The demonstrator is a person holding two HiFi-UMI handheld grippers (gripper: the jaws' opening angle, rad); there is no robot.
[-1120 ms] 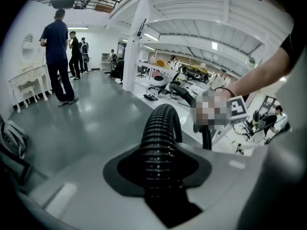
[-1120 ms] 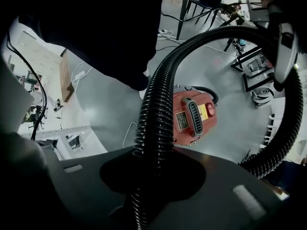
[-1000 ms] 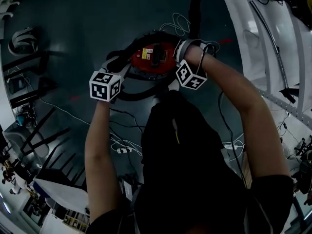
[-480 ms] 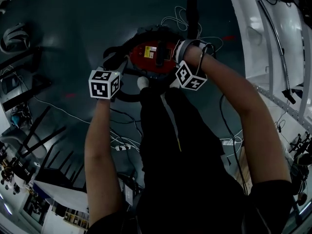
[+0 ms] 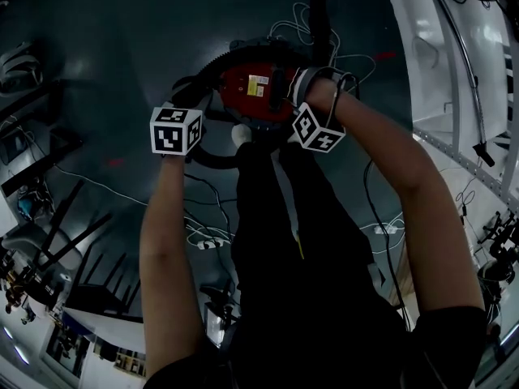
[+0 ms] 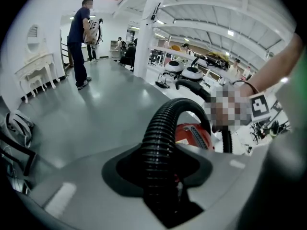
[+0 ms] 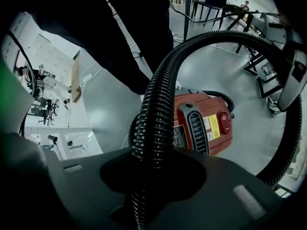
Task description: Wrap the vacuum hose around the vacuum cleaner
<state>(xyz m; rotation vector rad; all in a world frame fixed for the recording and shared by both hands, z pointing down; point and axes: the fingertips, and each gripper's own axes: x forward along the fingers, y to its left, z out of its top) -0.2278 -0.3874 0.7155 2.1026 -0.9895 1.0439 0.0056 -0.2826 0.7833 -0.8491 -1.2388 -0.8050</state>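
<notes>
Above the grey floor (image 5: 113,39), we stretch both arms steeply down to the red vacuum (image 5: 258,86). Our left hand-held gripper (image 6: 160,190) is clenched on the black hose (image 6: 160,128) at the vacuum's left. Our right hand-held gripper (image 7: 151,190), pointing straight down, grips the same hose at its right. Between them the hose curves round the vacuum's far side.

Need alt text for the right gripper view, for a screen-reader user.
The right tongs grip a black ribbed vacuum hose, which rises from them and arches over to the right. Behind it a red vacuum cleaner sits on the grey floor, and a person's dark clothing fills the top of the picture.
</notes>
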